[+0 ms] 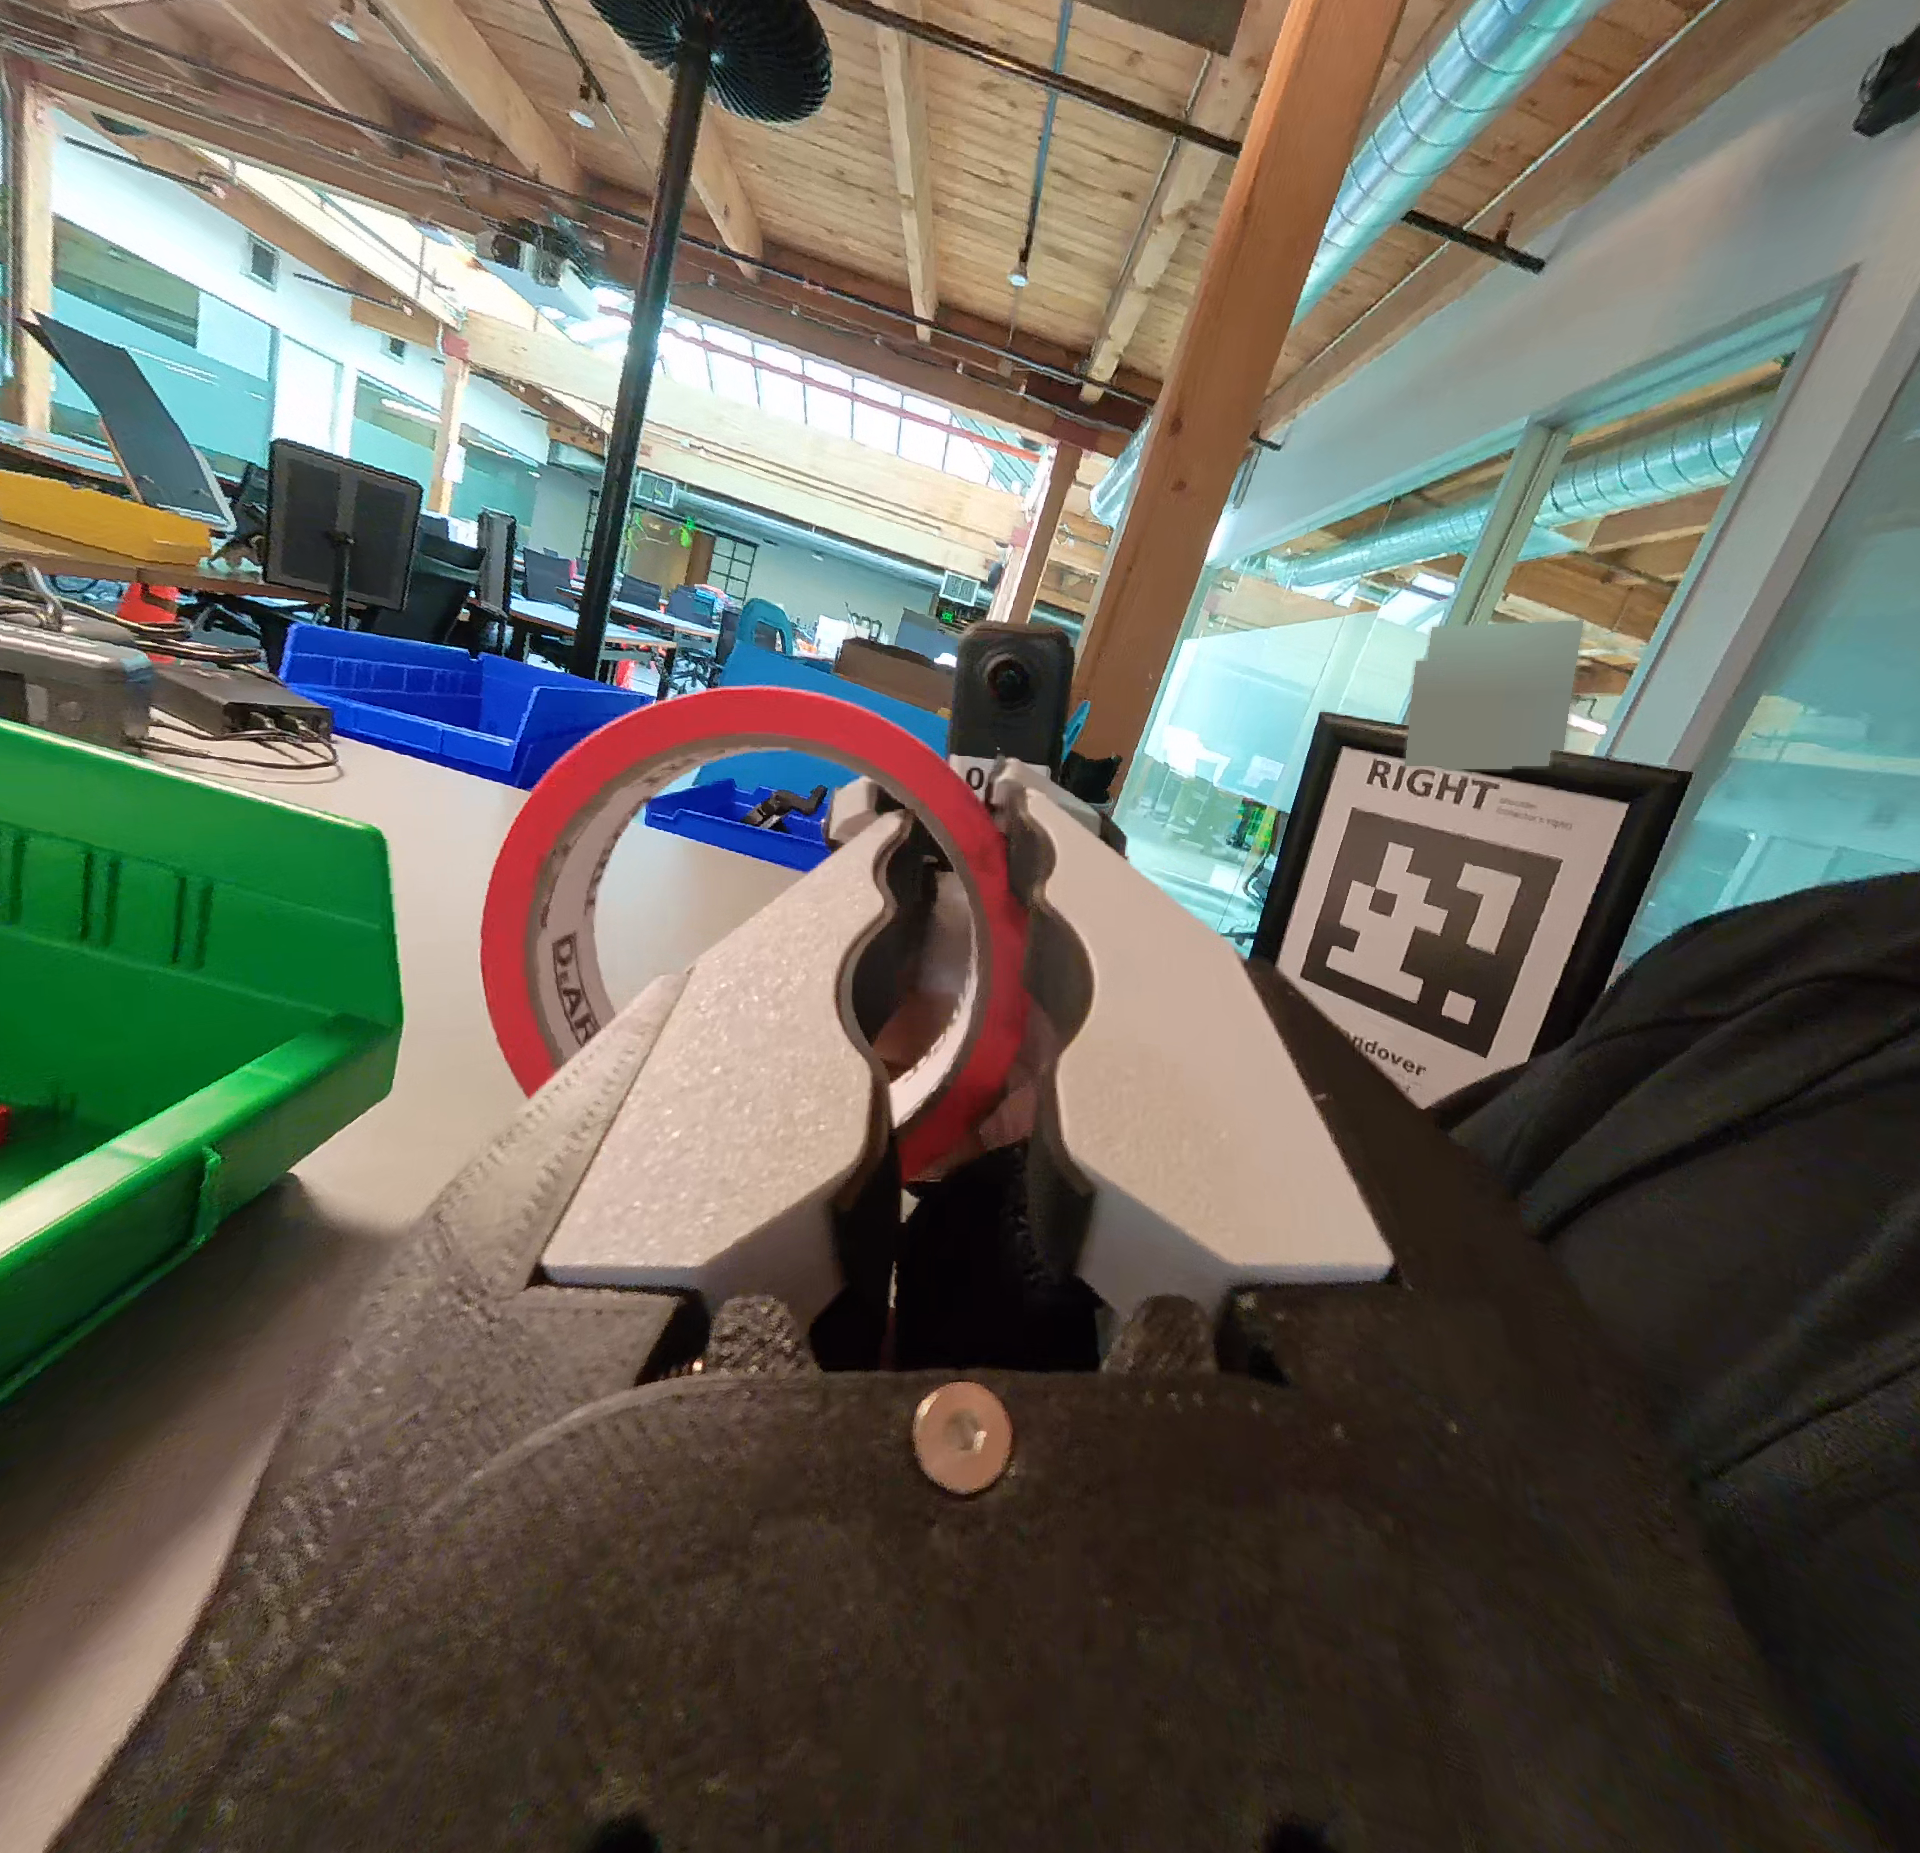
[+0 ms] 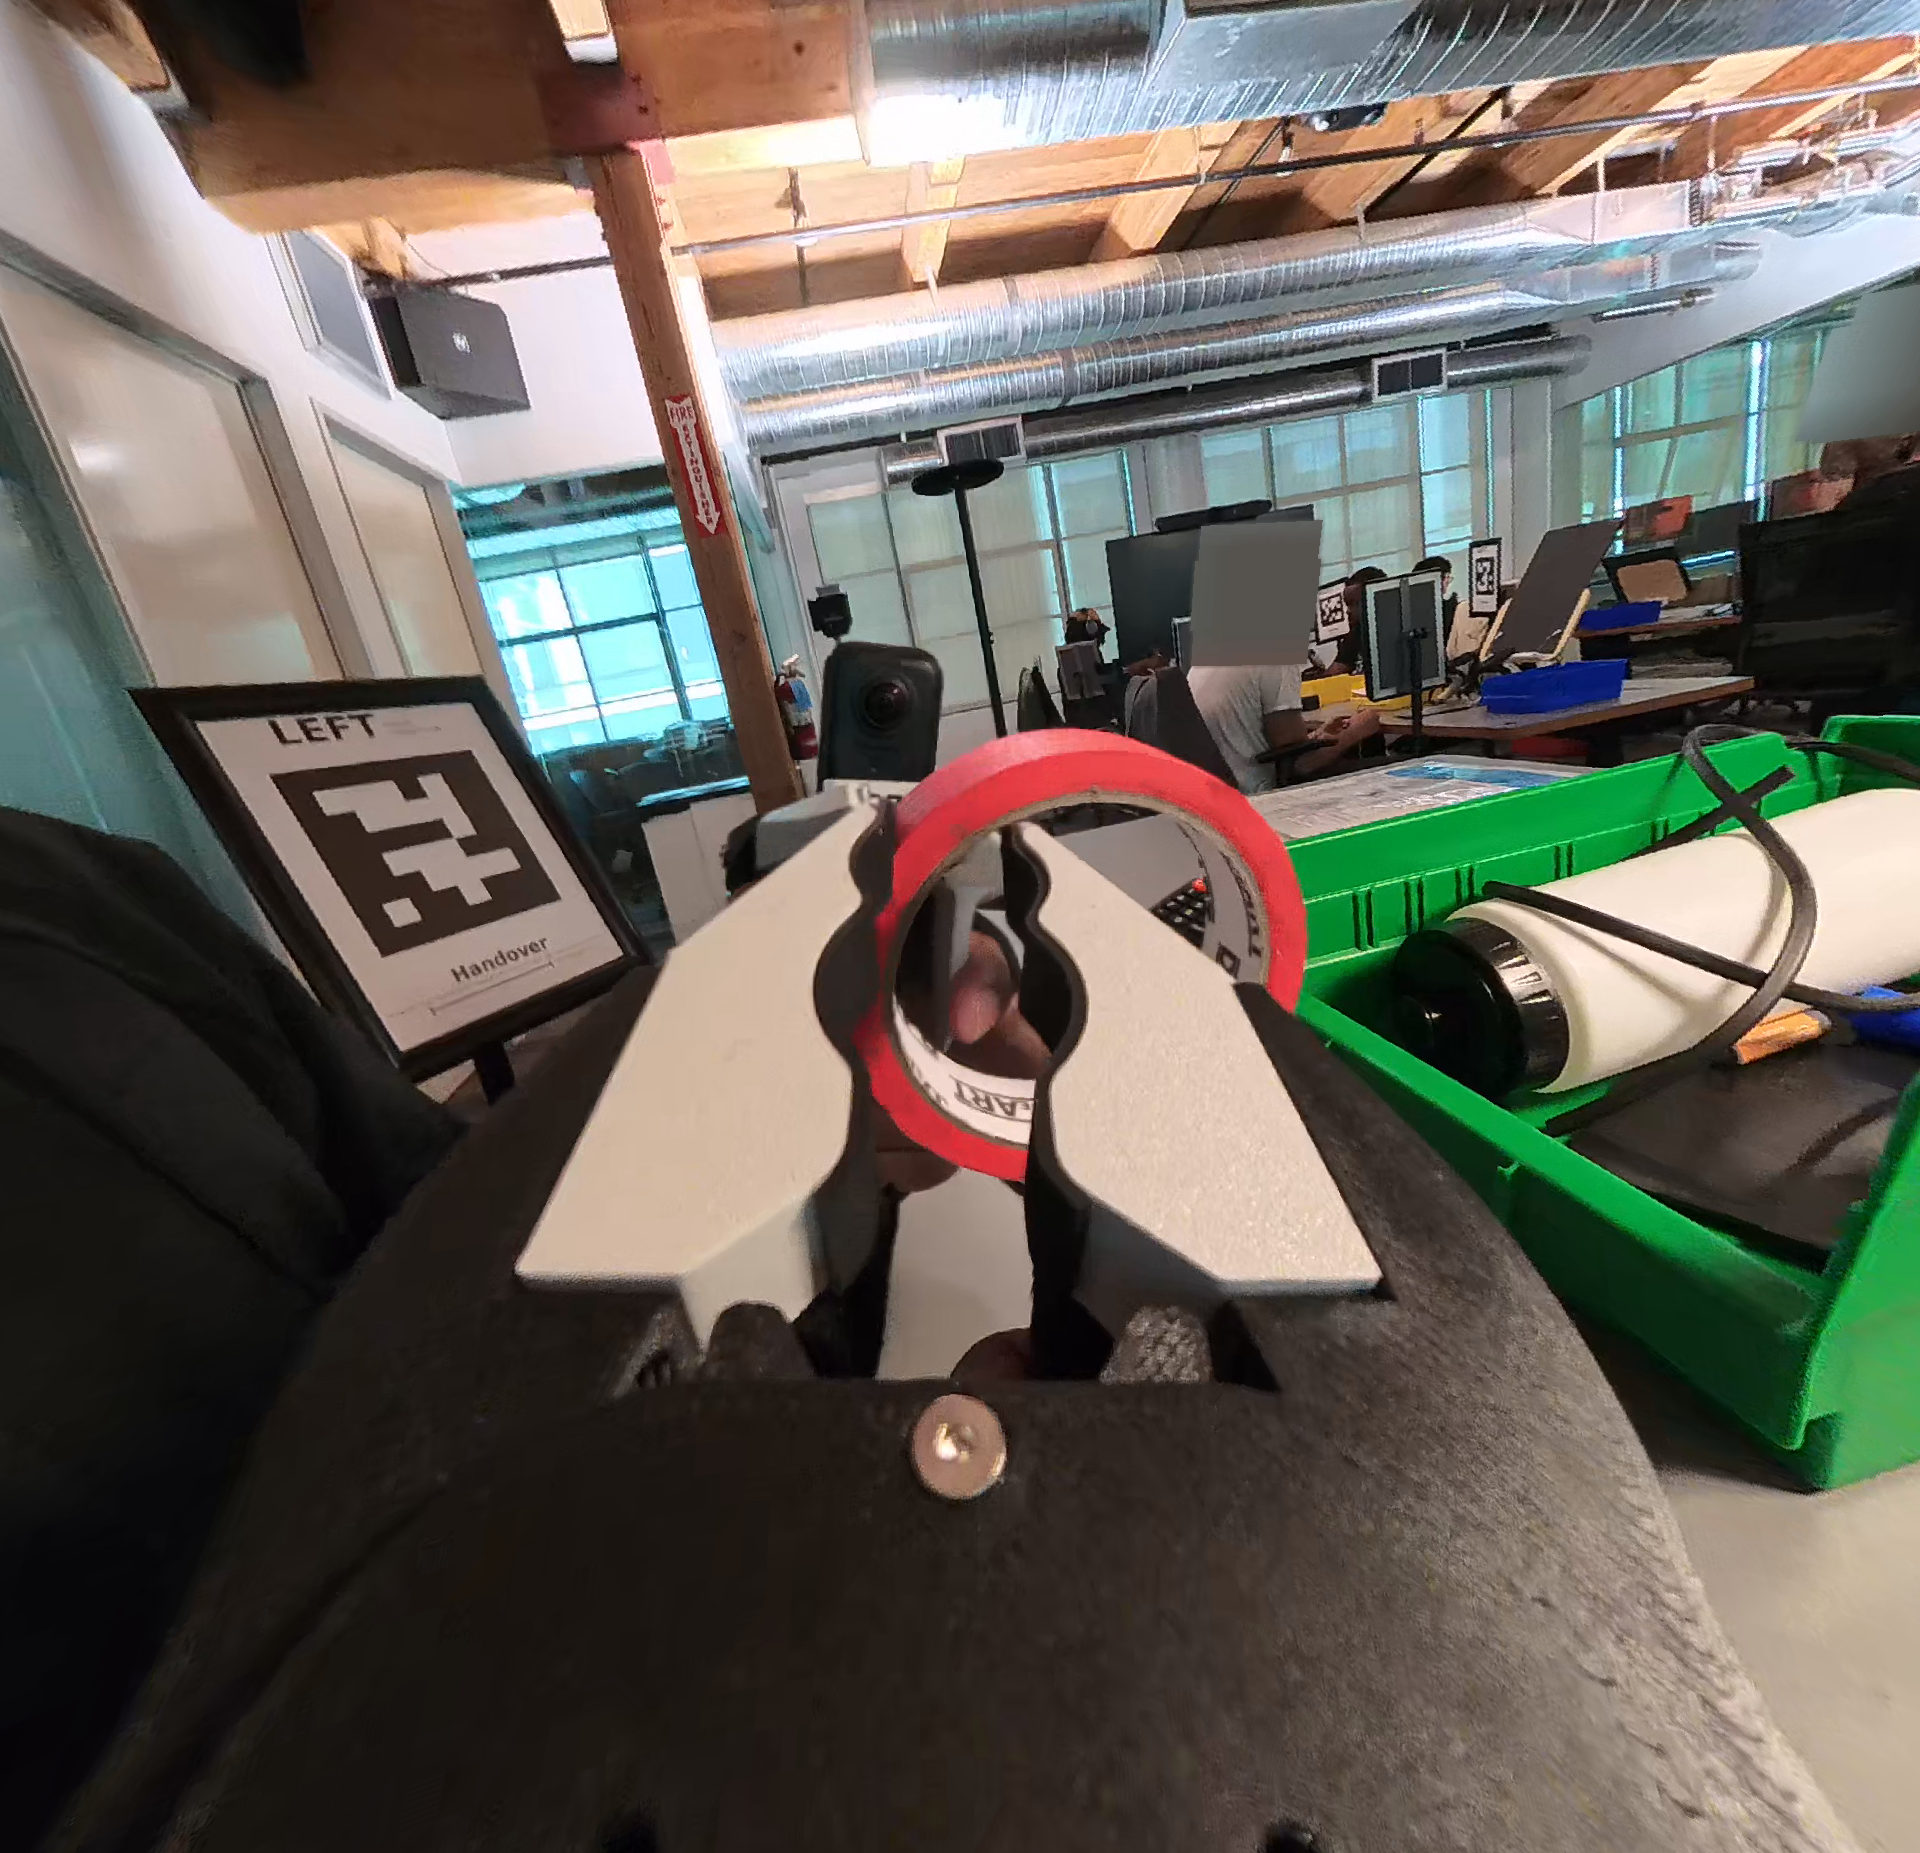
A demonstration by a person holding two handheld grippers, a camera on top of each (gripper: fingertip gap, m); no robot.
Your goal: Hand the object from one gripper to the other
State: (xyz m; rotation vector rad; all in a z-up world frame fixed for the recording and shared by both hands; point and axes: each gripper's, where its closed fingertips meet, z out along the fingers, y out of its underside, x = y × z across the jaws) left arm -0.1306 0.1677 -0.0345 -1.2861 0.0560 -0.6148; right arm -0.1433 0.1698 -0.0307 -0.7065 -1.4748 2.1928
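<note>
Black claw housings fill the foreground of both wrist views.

Left wrist view:
- Green bin (image 1: 208, 972) sits on the pale bench (image 1: 447, 795), left of the claw.
- Left claw (image 1: 961, 816) holds the red tape roll (image 1: 727, 723) off the bench. One finger goes through the hole and one runs outside. The roll's right-hand wall fills the gap at the tips, so the claw looks clamped on it.
- Most of the ring juts out left of the fingers, standing on edge.
- Beyond the tips is the other claw's camera (image 1: 1013, 681), close against the roll.
- Right of the claw stands a black-framed marker sign (image 1: 1444, 930), then a dark sleeve (image 1: 1714, 1128).

Right wrist view:
- A second framed sign (image 2: 416, 847) stands left of the claw.
- Right claw (image 2: 945, 827) straddles the roll's left-hand wall, with the outer finger against the red.
- A gap shows beside the inner finger, so I cannot tell whether this claw bites or only brackets.
- A fingertip (image 2: 977, 1003) is visible through the ring.
- To the right, the green bin holds a white cylinder (image 2: 1662, 920) under a black cable (image 2: 1766, 858).
</note>
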